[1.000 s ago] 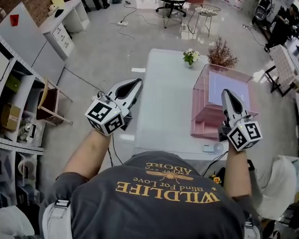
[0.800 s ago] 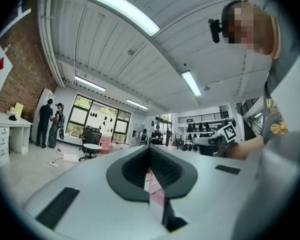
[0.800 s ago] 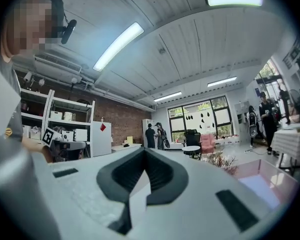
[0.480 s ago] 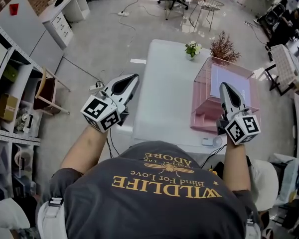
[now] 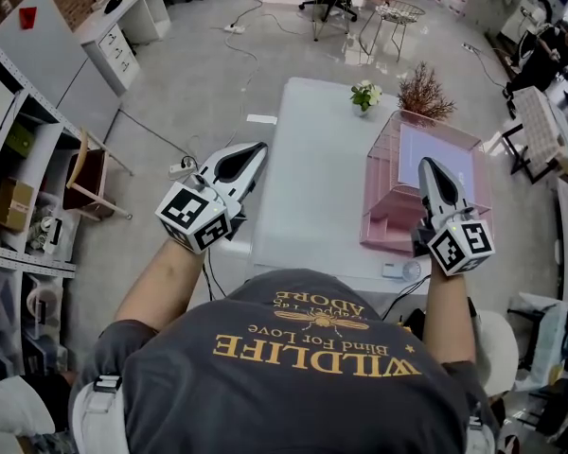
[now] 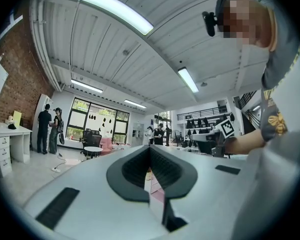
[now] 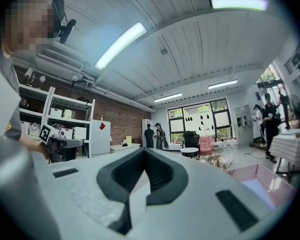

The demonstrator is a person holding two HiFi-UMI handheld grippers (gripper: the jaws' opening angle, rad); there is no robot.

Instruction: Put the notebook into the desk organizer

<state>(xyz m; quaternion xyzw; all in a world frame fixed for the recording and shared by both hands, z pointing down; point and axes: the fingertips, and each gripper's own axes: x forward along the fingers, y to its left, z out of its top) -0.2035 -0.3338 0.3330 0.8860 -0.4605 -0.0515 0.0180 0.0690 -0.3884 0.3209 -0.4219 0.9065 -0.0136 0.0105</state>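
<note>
Now | white table [image 5: 312,192]: holds the organizer on its right side | pink desk organizer [image 5: 390,218]: clear-walled | notebook [image 5: 437,162]: pale, inside the organizer's far part | left gripper [image 5: 259,147]: beside the table's left edge, jaws together, nothing between | right gripper [image 5: 424,163]: over the organizer, jaws together, nothing between
</note>
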